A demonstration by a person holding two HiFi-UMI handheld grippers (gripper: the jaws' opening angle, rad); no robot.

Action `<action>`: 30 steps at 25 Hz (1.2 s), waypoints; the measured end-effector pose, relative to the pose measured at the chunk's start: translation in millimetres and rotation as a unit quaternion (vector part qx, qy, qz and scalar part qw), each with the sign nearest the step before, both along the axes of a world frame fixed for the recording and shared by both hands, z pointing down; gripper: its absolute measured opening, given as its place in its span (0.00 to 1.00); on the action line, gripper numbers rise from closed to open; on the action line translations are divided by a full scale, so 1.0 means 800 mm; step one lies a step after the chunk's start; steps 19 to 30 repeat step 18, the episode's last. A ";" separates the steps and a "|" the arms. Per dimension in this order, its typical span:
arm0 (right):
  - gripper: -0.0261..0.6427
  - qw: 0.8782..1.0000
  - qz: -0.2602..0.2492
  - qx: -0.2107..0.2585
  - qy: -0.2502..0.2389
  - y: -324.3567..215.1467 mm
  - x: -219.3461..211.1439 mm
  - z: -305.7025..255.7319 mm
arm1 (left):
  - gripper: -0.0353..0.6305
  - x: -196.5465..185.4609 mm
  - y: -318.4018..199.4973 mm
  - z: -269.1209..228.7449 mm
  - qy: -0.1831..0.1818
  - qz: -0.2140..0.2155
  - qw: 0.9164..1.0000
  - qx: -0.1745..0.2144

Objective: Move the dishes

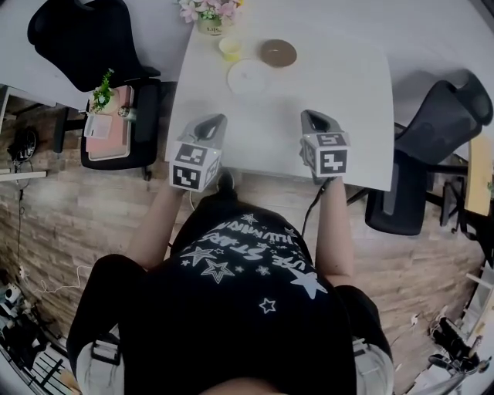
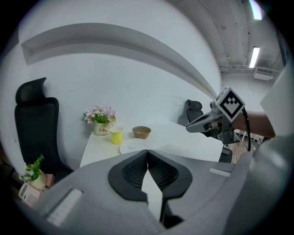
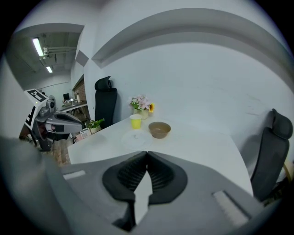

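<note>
At the far left a black chair (image 1: 77, 38) stood beside the white table (image 1: 347, 92), with a small plant (image 1: 103, 91) on a seat just in front of it. The left gripper (image 1: 210, 122) hovered over the table's near edge, its jaws pressed together with nothing between them. The dishes sat grouped at the table's far end, well apart from both grippers: a yellow cup (image 1: 230, 48) beside a flower pot (image 1: 208, 15), a white plate (image 1: 248, 77) just nearer than the cup, and a brown bowl (image 1: 278, 52) to the plate's right. The right gripper (image 1: 309, 116) also hung over the near edge, closed and empty. A second black chair (image 1: 444, 116) stood to the table's right.
</note>
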State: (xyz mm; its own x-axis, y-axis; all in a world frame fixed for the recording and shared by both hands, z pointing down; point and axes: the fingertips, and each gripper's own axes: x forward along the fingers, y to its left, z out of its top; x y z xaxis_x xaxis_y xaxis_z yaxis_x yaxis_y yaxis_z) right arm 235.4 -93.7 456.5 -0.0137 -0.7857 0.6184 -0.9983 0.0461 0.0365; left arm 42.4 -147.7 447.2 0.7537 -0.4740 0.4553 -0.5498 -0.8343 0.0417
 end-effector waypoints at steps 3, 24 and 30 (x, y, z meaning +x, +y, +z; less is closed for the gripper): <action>0.05 1.000 -0.007 0.006 0.002 0.025 -0.004 -0.004 | 0.07 -0.001 0.027 -0.004 0.003 -0.004 1.000 0.003; 0.05 1.000 -0.009 0.020 -0.009 0.188 -0.002 0.010 | 0.07 0.008 0.188 0.007 0.005 -0.006 1.000 0.005; 0.05 1.000 -0.009 0.020 -0.009 0.188 -0.002 0.010 | 0.07 0.008 0.188 0.007 0.005 -0.006 1.000 0.005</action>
